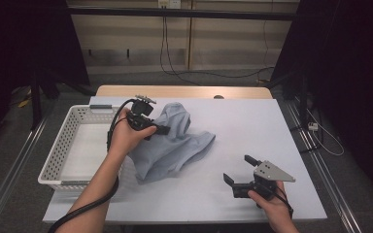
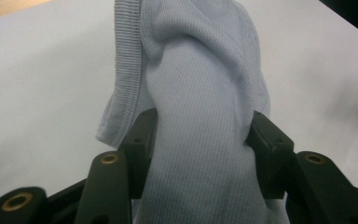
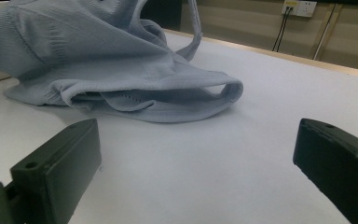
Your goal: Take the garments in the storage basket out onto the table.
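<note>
A light blue ribbed garment (image 1: 175, 143) lies crumpled on the white table top (image 1: 252, 121), left of centre. One part of it is pulled up into a peak. My left gripper (image 1: 164, 129) is at that peak, shut on a thick bunch of the cloth. In the left gripper view the garment (image 2: 200, 93) runs up between the black pads (image 2: 142, 133), which press on it from both sides. My right gripper (image 1: 238, 168) stands open low over the table near the front right, apart from the cloth. Ahead of its wide jaws (image 3: 200, 154), the garment's hem (image 3: 168, 105) rests on the table.
A white perforated basket (image 1: 60, 148) stands at the table's left edge, beside the left forearm. Cables hang along the back wall (image 1: 167, 53). Black curtains close off both sides. Bare table top lies to the right of the garment.
</note>
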Motion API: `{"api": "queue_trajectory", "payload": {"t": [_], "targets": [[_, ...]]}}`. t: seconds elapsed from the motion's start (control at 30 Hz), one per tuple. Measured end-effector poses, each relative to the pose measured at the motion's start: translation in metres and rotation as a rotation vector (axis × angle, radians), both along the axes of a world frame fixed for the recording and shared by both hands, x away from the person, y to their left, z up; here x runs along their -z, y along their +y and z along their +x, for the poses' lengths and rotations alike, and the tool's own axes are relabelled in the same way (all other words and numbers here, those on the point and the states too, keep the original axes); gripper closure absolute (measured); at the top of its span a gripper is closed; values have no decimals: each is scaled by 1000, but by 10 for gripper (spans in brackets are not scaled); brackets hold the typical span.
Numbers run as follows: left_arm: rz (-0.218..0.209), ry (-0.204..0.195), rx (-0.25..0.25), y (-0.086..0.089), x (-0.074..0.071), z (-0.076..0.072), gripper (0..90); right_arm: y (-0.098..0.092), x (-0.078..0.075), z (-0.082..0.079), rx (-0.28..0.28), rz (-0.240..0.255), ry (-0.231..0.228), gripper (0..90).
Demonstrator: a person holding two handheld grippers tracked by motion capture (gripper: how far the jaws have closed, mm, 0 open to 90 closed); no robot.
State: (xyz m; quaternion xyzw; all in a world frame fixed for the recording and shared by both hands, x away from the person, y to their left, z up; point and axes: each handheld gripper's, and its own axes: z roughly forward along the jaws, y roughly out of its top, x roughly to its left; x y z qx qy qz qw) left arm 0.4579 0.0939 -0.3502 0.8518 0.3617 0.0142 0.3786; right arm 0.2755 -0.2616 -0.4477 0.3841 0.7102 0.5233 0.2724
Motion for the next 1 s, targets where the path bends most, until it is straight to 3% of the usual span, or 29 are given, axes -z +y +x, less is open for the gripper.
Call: {"api": "queue_trajectory", "payload": {"t": [0.23,0.5,0.53,0.77,0.87,1.0], "targets": [[7,3,10,-2,5,-1,475,4,-2,16,25,5,28,8],[14,-3,22,-5,10,-4,422,9,-2,49,87,28,123,21],[18,0,29,-6,12,-4,416,10,-3,57,105,48,146,25],[19,6,36,-9,17,-4,379,16,0,80,127,72,217,44],[21,4,44,-12,20,-5,359,17,0,92,151,47,221,53],[31,-6,55,-14,20,-6,352,18,0,103,163,55,227,75]]}}
